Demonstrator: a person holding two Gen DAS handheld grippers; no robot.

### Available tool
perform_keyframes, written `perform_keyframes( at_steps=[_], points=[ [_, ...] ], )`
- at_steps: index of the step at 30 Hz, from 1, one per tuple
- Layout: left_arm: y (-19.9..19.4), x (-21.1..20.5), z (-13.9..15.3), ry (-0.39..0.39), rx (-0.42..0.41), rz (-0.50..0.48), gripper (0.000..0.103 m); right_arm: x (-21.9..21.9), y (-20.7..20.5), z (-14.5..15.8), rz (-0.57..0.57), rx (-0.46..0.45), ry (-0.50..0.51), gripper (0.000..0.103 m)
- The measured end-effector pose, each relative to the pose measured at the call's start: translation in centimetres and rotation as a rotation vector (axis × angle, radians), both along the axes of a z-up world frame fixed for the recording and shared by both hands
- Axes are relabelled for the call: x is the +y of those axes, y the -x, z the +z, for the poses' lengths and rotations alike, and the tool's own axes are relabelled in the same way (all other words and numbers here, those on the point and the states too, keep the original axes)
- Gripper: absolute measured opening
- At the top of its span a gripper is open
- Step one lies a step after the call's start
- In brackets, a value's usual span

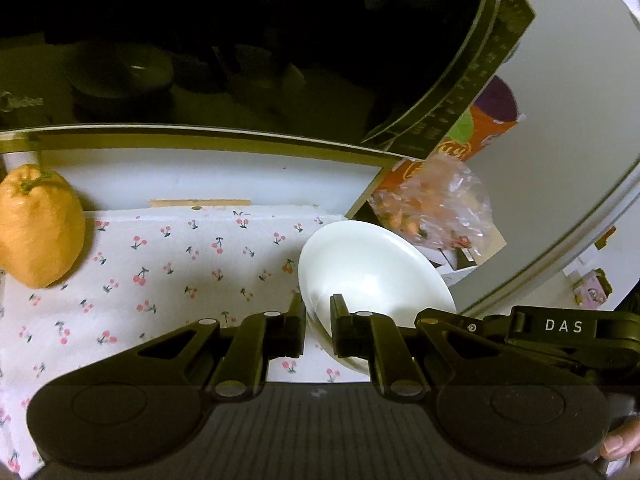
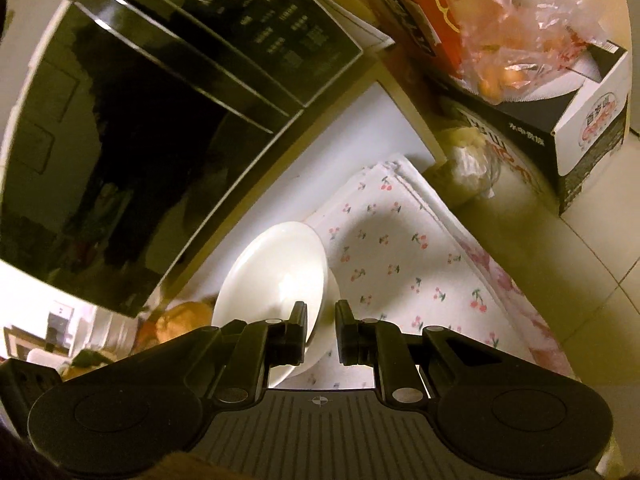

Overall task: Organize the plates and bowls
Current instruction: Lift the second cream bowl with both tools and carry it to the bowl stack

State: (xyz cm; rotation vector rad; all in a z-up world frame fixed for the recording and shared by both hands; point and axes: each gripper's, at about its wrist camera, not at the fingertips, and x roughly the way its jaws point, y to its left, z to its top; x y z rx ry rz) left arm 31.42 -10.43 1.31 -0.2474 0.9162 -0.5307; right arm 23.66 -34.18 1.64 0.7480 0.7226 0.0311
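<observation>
A white bowl (image 1: 372, 268) hangs tilted above a cherry-print cloth (image 1: 160, 280), close to the cloth's far right corner. My left gripper (image 1: 318, 304) is shut on its near rim, one finger inside the bowl and one outside. The right gripper (image 1: 430, 318), its black body marked DAS, meets the bowl's right rim. In the right wrist view the same bowl (image 2: 276, 276) shows its hollow side, and my right gripper (image 2: 320, 308) is shut on the rim over the cloth (image 2: 400, 260).
A black-doored microwave (image 2: 140, 140) stands just behind the cloth. An orange citrus fruit (image 1: 40, 224) sits at the cloth's left edge. Off the right end are cardboard boxes (image 2: 588, 128) and a plastic bag of fruit (image 2: 512, 40), with tiled floor (image 2: 580, 288) below.
</observation>
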Motion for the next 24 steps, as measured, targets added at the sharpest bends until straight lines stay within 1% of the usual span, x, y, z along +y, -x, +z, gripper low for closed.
perform_keyframes(
  at_steps=[7,12,18,24],
  points=[
    [3.0,0.5,1.8,0.002,-0.014,0.003,0.011,0.7,3.3,1.5,0.007,-0.010,0.005,0.015],
    [5.2,1.2,2.2,0.021,-0.004,0.012,0.011,1.0,5.8,2.3,0.010,-0.018,0.004,0.015],
    [7.9,1.6,2.7,0.012,-0.013,0.011,0.011,1.7,8.7,2.3,0.013,-0.018,0.006,0.015],
    [10.9,2.5,2.0,0.010,-0.003,0.012,0.011,2.9,11.7,1.9,0.025,-0.011,0.026,0.015]
  ],
)
